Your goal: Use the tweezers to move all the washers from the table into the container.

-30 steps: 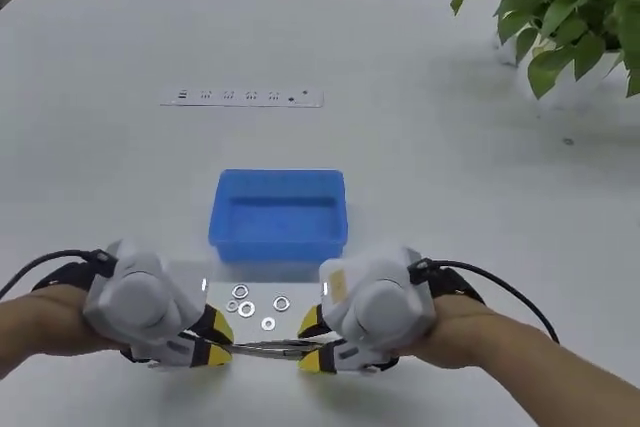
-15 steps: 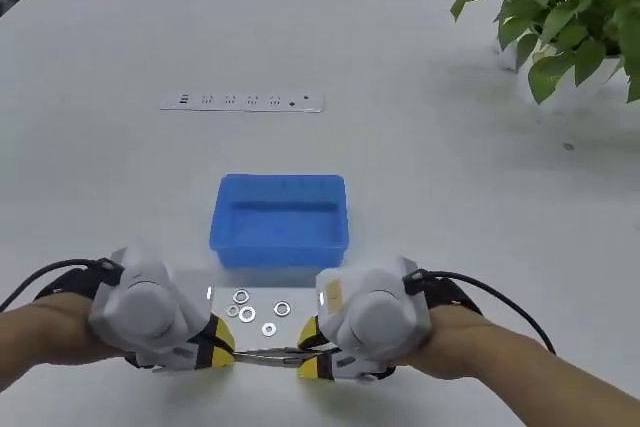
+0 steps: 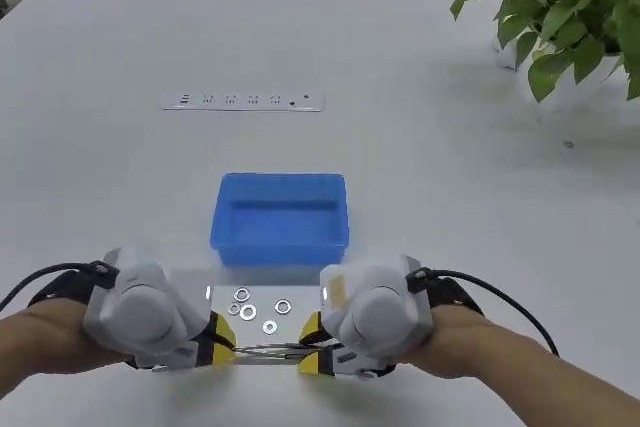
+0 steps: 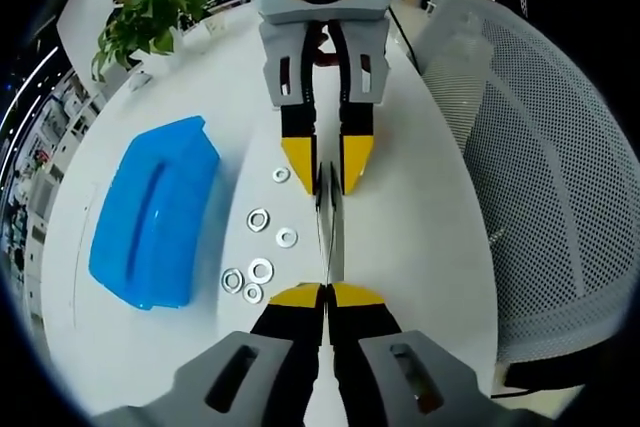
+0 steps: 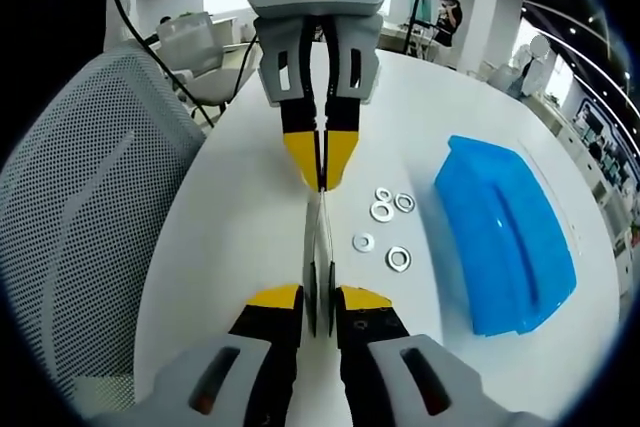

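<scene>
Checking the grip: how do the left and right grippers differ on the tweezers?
The left gripper pinches the tweezers with jaws nearly together; the right gripper has its jaws slightly apart. The left holds the narrow end, the right the wider one. Both are shut on the tweezers.

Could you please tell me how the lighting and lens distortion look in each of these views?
Head view: soft, even light, only a faint shadow before the blue container, washers sharp. Left gripper view: strong fisheye bowing of the table, tweezers crisp. Right gripper view: same bowing, bright ceiling spots at the top, no glare on the washers.
</scene>
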